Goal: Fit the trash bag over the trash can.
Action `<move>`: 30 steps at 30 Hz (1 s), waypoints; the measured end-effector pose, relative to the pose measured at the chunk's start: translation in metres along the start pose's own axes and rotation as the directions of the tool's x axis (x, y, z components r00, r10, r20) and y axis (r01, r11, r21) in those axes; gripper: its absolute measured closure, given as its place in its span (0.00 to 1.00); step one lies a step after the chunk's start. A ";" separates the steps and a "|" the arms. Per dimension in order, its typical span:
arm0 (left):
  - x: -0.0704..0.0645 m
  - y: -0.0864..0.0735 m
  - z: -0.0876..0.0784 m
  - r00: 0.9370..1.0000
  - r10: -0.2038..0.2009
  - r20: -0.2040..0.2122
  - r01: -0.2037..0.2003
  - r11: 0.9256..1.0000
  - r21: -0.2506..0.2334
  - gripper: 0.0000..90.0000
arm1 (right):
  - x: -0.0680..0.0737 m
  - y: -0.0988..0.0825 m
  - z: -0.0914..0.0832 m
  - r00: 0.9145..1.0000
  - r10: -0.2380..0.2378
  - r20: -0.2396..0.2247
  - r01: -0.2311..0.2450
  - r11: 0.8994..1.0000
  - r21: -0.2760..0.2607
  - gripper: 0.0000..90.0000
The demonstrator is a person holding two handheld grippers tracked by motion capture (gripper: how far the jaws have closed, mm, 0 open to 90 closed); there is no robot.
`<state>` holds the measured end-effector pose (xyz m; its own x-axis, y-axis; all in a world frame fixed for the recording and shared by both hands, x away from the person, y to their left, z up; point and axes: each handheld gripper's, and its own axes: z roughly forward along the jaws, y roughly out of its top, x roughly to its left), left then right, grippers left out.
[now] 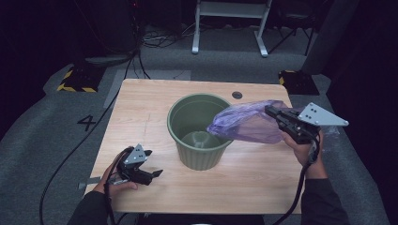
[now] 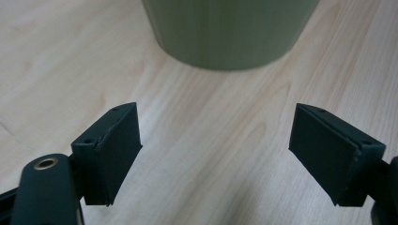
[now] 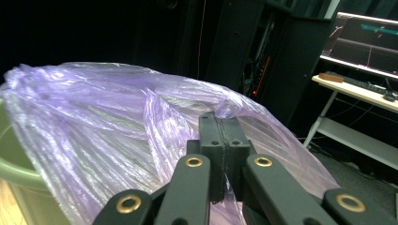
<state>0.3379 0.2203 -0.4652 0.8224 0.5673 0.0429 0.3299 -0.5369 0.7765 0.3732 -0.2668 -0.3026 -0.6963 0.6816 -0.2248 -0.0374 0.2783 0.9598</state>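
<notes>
Blocking bag's (image 1: 248,125) path, apparently: bin rim (image 1: 174,123).

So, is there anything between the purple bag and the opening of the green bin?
Nothing visible. The right gripper holds the purple bag at the green bin rim; the open left gripper stays beside the bin.

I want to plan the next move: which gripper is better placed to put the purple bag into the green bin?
Right. The right gripper is shut on the purple plastic bag at the green bin rim; the left gripper is open and empty.
</notes>
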 end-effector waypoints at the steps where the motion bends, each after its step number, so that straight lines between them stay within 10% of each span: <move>1: 0.001 0.006 -0.007 1.000 0.010 -0.019 -0.010 0.999 -0.034 0.18 | 0.001 0.001 0.003 1.000 -0.005 -0.004 0.005 1.000 0.007 1.00; 17: 0.011 0.043 -0.068 0.996 -0.005 -0.084 -0.016 0.968 -0.249 0.20 | 0.023 0.022 0.045 0.991 -0.119 -0.056 0.125 0.985 0.123 1.00; 23: 0.009 0.071 -0.079 0.997 0.022 -0.073 -0.043 0.955 -0.292 0.21 | 0.033 0.025 0.059 0.986 -0.145 -0.079 0.155 0.978 0.143 1.00; 24: 0.004 0.079 -0.076 0.989 0.061 -0.133 -0.099 0.949 -0.298 0.24 | 0.036 0.026 0.064 0.985 -0.150 -0.084 0.162 0.975 0.149 1.00; 28: -0.002 0.089 -0.062 0.981 0.115 -0.155 -0.151 0.956 -0.250 0.26 | 0.040 0.027 0.069 0.983 -0.160 -0.094 0.174 0.972 0.157 1.00; 30: -0.001 0.098 -0.054 0.991 0.112 -0.070 -0.125 0.967 -0.222 0.24 | 0.045 0.029 0.076 0.980 -0.169 -0.104 0.184 0.969 0.165 1.00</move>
<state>0.3446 0.2011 -0.3556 0.8196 0.5461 0.1733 0.1136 -0.4514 0.8850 0.3949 -0.1769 -0.2978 -0.7506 0.5508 -0.3649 -0.0467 0.5067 0.8609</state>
